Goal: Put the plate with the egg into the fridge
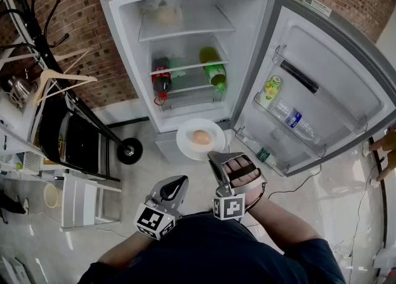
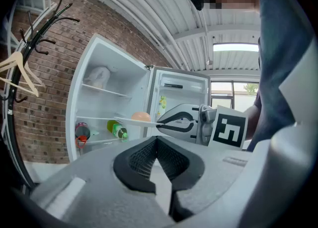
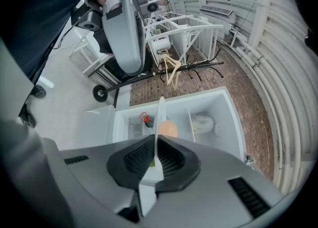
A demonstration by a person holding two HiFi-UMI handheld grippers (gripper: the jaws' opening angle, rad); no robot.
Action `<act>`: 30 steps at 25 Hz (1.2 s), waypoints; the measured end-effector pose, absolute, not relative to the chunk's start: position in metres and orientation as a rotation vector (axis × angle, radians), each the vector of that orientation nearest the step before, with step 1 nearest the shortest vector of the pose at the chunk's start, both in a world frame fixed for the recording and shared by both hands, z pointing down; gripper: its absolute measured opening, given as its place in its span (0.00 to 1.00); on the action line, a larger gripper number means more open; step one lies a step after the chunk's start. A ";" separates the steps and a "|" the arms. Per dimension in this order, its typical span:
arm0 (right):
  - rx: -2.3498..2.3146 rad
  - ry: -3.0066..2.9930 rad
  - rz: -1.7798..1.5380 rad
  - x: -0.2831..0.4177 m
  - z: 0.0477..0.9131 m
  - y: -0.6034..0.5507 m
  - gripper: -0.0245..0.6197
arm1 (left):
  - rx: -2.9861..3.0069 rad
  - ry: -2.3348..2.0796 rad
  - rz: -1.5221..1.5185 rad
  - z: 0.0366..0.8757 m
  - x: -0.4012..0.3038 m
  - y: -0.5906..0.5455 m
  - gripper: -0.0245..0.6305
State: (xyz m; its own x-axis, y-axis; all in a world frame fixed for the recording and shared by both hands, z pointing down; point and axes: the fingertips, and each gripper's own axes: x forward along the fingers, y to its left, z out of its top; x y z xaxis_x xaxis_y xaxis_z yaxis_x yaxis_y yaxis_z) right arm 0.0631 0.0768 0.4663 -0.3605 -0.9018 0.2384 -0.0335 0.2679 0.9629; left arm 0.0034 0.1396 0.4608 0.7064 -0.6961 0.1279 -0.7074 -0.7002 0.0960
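1. My right gripper (image 3: 155, 160) is clamped on the rim of the white plate (image 3: 160, 122) — I see it edge-on, a thin line between the pads.
2. The egg (image 3: 169, 129) shows just beside that line.
3. Beyond, the fridge (image 3: 223, 117) stands open — a red-capped bottle (image 3: 145, 119) inside.

We saw a white plate (image 1: 184, 142) carrying a tan egg (image 1: 201, 137), a white fridge (image 1: 129, 41), a red brick wall (image 1: 93, 29), a green bottle (image 1: 215, 73), and grey left tongs (image 1: 180, 181) and right tongs (image 1: 215, 156) with black-and-white square markers
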 end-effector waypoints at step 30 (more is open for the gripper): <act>0.808 -1.731 -1.333 0.079 0.464 0.016 0.07 | 2.661 -1.312 0.177 0.472 0.037 0.107 0.04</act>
State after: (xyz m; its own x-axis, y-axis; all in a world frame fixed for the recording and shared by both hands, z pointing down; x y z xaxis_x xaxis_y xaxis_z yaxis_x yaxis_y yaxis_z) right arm 0.0790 0.0155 0.4637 -0.4846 -0.8505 0.2043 -0.0197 0.2441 0.9695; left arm 0.0369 0.1075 0.4723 0.6061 -0.7747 0.1803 -0.7948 -0.5987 0.0993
